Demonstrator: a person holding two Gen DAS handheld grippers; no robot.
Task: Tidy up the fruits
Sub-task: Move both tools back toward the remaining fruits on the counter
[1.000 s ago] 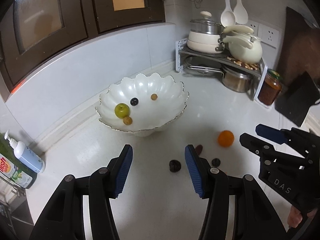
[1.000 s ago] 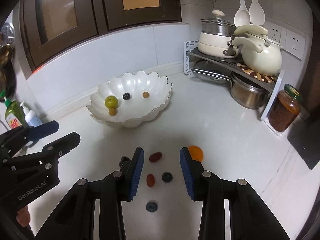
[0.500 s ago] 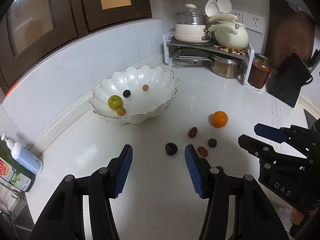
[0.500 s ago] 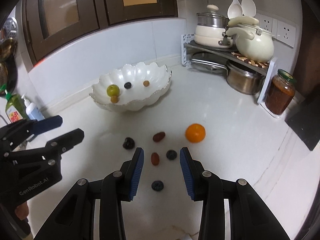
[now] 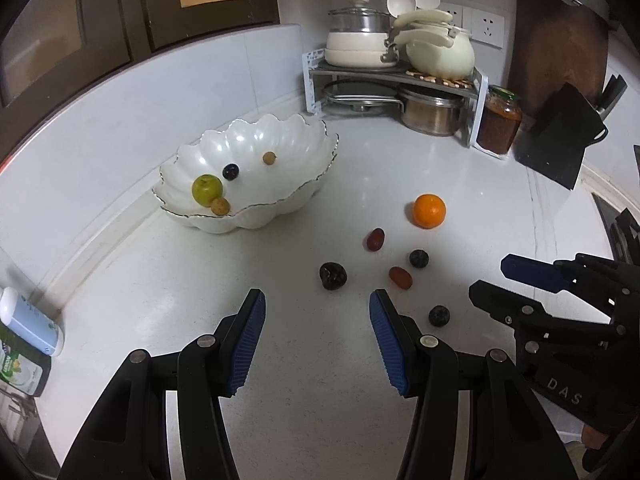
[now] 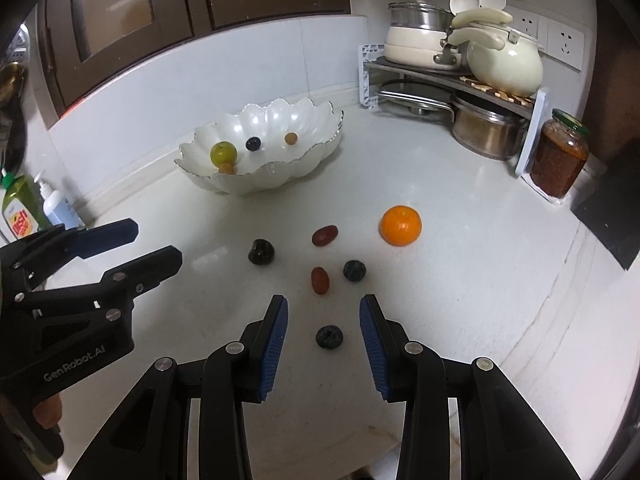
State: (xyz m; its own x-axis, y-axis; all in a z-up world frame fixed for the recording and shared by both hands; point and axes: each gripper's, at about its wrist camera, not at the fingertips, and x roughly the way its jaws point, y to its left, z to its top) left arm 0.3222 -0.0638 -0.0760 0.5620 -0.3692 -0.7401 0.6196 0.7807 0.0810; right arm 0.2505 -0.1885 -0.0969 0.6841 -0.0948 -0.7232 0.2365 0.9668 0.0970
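A white scalloped bowl holds a green apple, a dark berry and two small tan fruits. On the counter lie an orange, two red dates, a dark wrinkled fruit and two blueberries. My left gripper is open and empty, just short of the wrinkled fruit. My right gripper is open and empty, with the nearest blueberry lying between its fingers.
A metal rack with pots and a cream kettle stands at the back right corner. A jar of red paste sits beside it. Soap bottles stand at the left. A dark board leans on the wall.
Both grippers have pulled back from the bowl and risen. The loose fruits now show ahead of the fingers instead of between or under them. Both stay open.
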